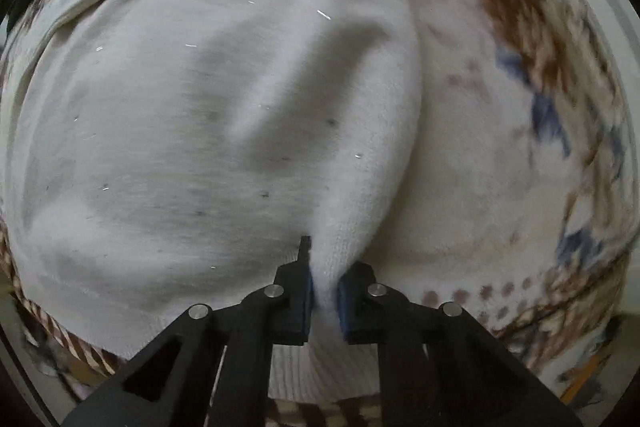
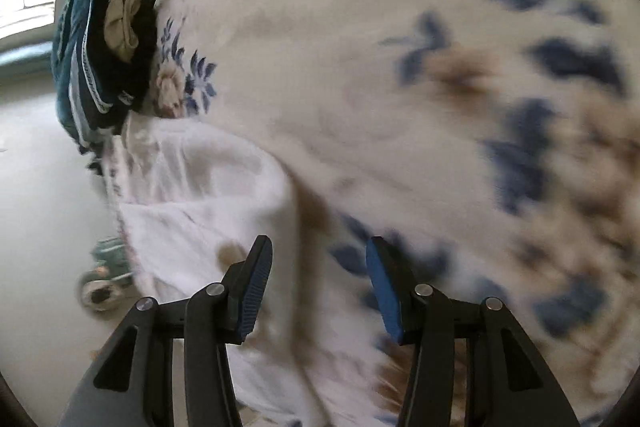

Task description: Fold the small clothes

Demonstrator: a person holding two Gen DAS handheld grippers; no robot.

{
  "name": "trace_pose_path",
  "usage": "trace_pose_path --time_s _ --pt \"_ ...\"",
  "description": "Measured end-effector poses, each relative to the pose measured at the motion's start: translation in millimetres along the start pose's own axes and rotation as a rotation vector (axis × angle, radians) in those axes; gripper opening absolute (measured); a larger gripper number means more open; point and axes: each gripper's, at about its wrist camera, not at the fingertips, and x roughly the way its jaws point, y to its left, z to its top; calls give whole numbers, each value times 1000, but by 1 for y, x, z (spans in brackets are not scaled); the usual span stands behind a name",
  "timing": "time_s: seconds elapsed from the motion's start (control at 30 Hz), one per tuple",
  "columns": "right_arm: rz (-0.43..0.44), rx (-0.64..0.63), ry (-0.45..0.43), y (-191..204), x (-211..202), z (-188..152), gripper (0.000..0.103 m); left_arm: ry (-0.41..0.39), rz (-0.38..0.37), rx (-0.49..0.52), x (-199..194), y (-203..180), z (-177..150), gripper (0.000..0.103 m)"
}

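A white knit garment (image 1: 208, 131), soft and faintly fuzzy with small dark flecks, fills most of the left wrist view, lying in broad rumpled folds on a floral bedspread (image 1: 532, 99) printed in blue and brown on cream. The left gripper (image 1: 324, 291) is clenched on a pinched ridge of this knit, the fabric squeezed between its black fingers with blue ribbed pads. A ribbed hem shows just below the jaws. In the right wrist view, the right gripper (image 2: 318, 283) hangs released, its jaws wide apart over the blurred bedspread, holding nothing. White cloth (image 2: 208, 187) lies bunched to its left. Farther off, a dark teal folded garment (image 2: 92, 59) rests near the bed's edge, with a crumpled beige piece (image 2: 124, 15) on top.
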Motion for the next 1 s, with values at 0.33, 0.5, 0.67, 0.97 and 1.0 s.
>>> trace_pose_path --time_s 0.33,0.5,0.67,0.97,1.0 --pt "-43 -92 -45 83 -7 -1 7 -107 -139 -221 -91 73 -2 7" --pt "-70 -181 -68 153 -31 -9 7 -172 -202 -360 -119 126 -10 7" --pt "-112 -272 -70 251 -18 -17 7 -217 -267 -511 -134 197 -14 7" --pt "-332 -396 -35 427 127 -34 6 -183 -416 -703 -98 323 -40 7" --pt "-368 -423 -33 443 147 -37 6 -175 -431 -728 -89 339 -42 7"
